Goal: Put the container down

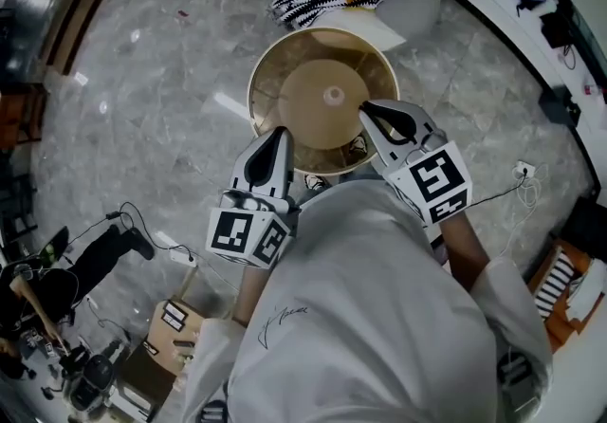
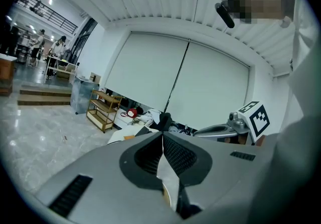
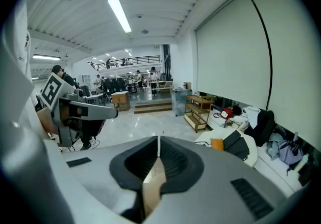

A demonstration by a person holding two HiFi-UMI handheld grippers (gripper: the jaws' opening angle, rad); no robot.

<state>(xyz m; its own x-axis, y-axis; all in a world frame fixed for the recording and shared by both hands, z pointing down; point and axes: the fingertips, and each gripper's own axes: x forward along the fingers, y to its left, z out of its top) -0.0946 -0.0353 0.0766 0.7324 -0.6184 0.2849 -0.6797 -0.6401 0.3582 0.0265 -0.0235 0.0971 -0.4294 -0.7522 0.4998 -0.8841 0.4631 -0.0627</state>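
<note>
So the container (image 1: 285,65), a round tan tub with its mouth facing straight up, is held out in front of the body, over the grey marble floor (image 1: 161,70). It's gripped from the near side only. The left gripper (image 1: 277,138) is clamped on the near-left part of the rim and the right gripper (image 1: 370,112) on the near-right part, both pointing away from the body and angled down a bit.

In the left gripper view the fingers (image 2: 183,155) are squeezed onto a thin pale strip of the wall (image 2: 168,178). Same deal in the right gripper view, where a tan strip of wall (image 3: 150,188) is pinched between the ribbed pads. Neither hand is really nearer; the rim is shared about evenly.

What the put-down hinges on is that the floor lies straight below the tub while both grips sit on the near edge. The far rim is left unsupported, so the base probably has to be kept level on the way down. How far the base is off the floor can't really be judged from a top-down view, though it looks lifted.
</note>
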